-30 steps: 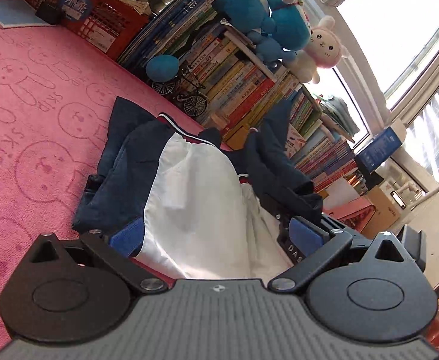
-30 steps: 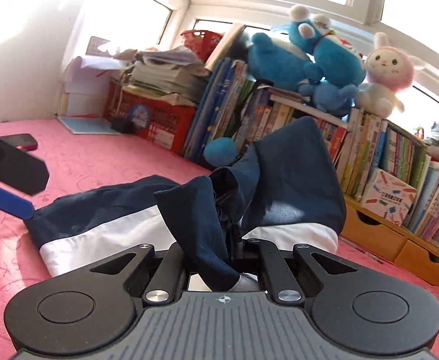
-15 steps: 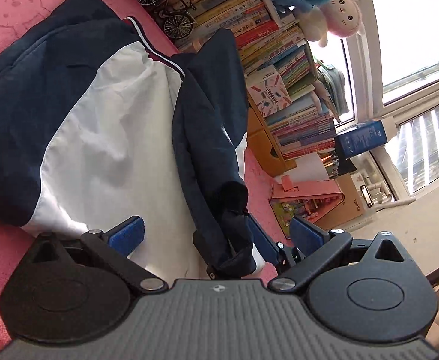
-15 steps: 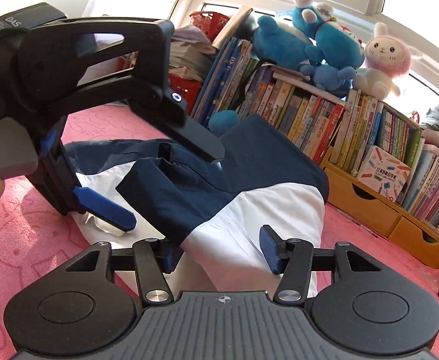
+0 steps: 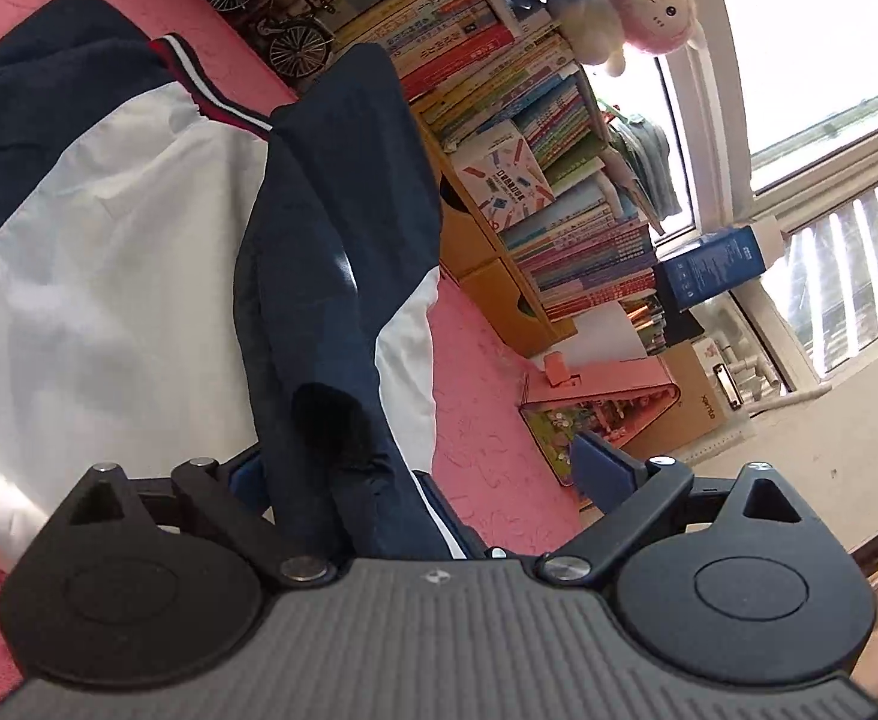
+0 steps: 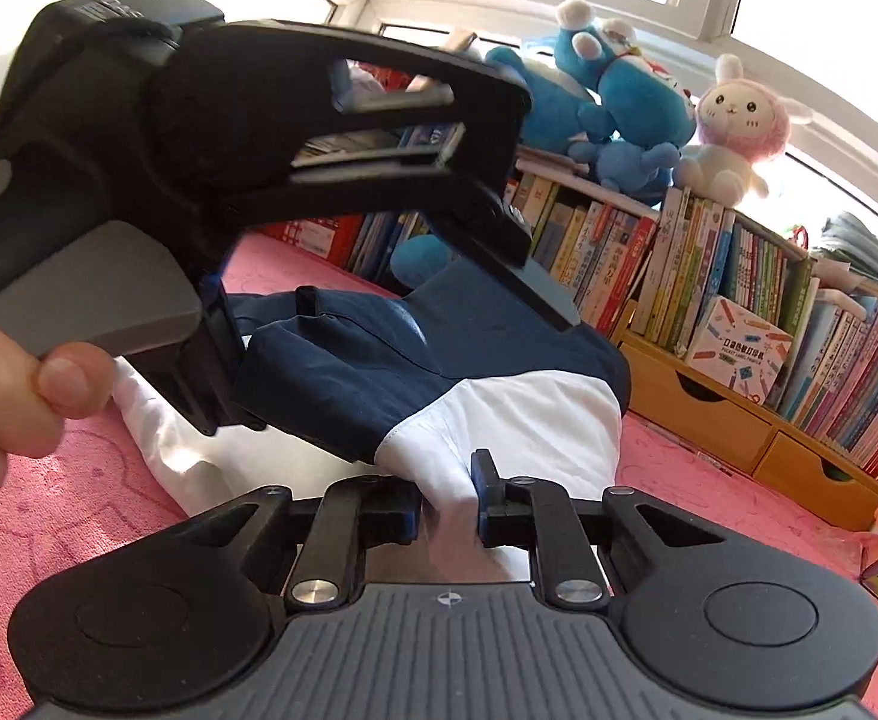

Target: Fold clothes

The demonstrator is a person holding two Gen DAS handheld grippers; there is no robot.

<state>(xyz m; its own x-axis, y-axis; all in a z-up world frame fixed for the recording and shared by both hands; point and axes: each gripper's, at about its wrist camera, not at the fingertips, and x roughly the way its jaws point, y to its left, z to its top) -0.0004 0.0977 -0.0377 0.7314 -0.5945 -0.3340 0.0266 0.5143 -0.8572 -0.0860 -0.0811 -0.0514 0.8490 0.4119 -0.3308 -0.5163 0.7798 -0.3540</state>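
Note:
A navy and white jacket (image 5: 109, 252) (image 6: 499, 414) lies on the pink mat (image 5: 487, 420), one navy sleeve (image 5: 331, 276) folded across its white body. My left gripper (image 5: 424, 471) straddles that sleeve's cuff end. Its jaws are closing, with the sleeve against the left pad and the right pad well clear of it. In the right wrist view a hand (image 6: 1, 384) holds the left gripper (image 6: 403, 360) over the navy sleeve (image 6: 343, 372). My right gripper (image 6: 448, 507) is closing at the jacket's near edge, its pads pinching a fold of white cloth.
A low bookshelf (image 6: 709, 276) packed with books runs behind the jacket, with wooden drawers (image 6: 709, 414) under it and plush toys (image 6: 739, 132) on top. A pink stand (image 5: 607, 381) and a cardboard box (image 5: 703, 402) stand to the right by the window.
The right gripper let go of the navy sleeve, opened, then closed on white cloth at the near edge. The left gripper swung over the laid-down sleeve, and its jaws have narrowed.

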